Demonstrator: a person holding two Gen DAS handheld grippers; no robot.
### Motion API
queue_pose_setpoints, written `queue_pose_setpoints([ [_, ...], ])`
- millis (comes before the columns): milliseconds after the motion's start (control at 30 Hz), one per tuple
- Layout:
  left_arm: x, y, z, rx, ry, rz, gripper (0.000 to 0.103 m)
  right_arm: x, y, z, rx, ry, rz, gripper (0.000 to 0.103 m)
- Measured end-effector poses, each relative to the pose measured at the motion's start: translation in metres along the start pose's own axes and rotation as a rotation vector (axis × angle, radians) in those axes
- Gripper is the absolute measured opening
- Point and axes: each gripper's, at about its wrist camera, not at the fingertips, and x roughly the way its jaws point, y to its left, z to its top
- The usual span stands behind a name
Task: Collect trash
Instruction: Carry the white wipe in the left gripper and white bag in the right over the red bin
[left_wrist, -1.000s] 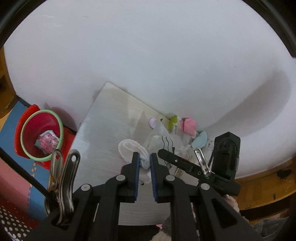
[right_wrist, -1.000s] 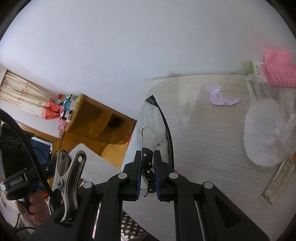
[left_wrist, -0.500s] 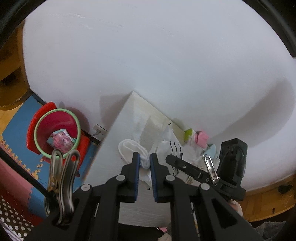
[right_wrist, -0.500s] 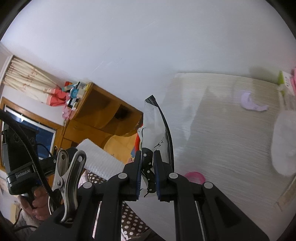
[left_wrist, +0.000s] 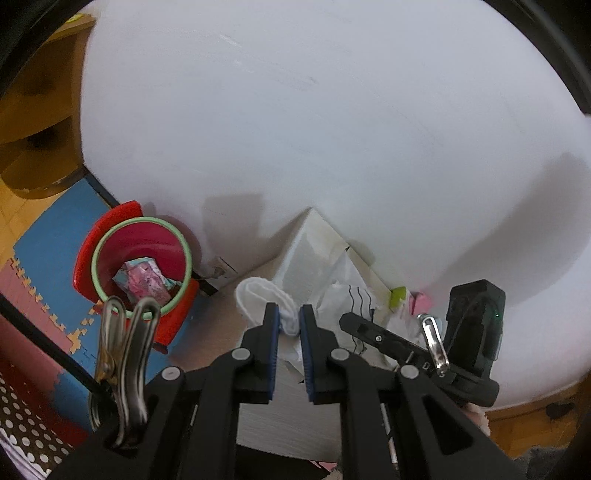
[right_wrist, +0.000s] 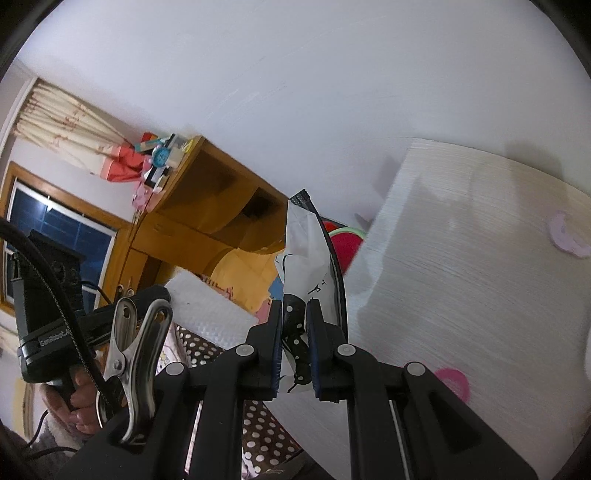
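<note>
My left gripper is shut on a white crumpled tissue and holds it in the air above the left corner of the pale table. Down on the floor to the left stands the red bin with a green rim, with pink wrappers inside. My right gripper is shut on a silver and black snack wrapper that stands up between the pads, held off the table's left edge. A sliver of the red bin shows behind the wrapper.
More litter lies on the table: clear plastic packaging, green and pink paper scraps, a lilac scrap, a pink scrap. The right gripper's body is at the right of the left wrist view. A wooden shelf stands at the left.
Both grippers have lifted and swung left away from the table with their trash. The red bin now sits closer and larger in the left wrist view.
</note>
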Motion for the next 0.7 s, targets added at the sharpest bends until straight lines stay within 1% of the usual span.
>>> queue_pose_setpoints([
  [100, -0.005, 0.015, 0.006, -0.02, -0.004, 0.021, 0.012, 0.012, 0.011, 0.005, -0.016, 0.017, 0.001, 0.014],
  [267, -0.007, 0.033, 0.02, 0.012, -0.035, 0.124, 0.012, 0.035, 0.027, 0.014, -0.039, 0.046, 0.001, 0.014],
  [533, 0.007, 0.07, 0.043, 0.0, -0.023, 0.184, 0.011, 0.076, 0.048, 0.034, -0.079, 0.108, -0.006, 0.014],
  [633, 0.017, 0.087, 0.052, -0.023, -0.02, 0.192, 0.011, 0.092, 0.055, 0.044, -0.093, 0.131, -0.007, 0.014],
  [700, 0.024, 0.094, 0.055, -0.034, -0.016, 0.211, 0.011, 0.104, 0.059, 0.051, -0.099, 0.149, -0.006, 0.014],
])
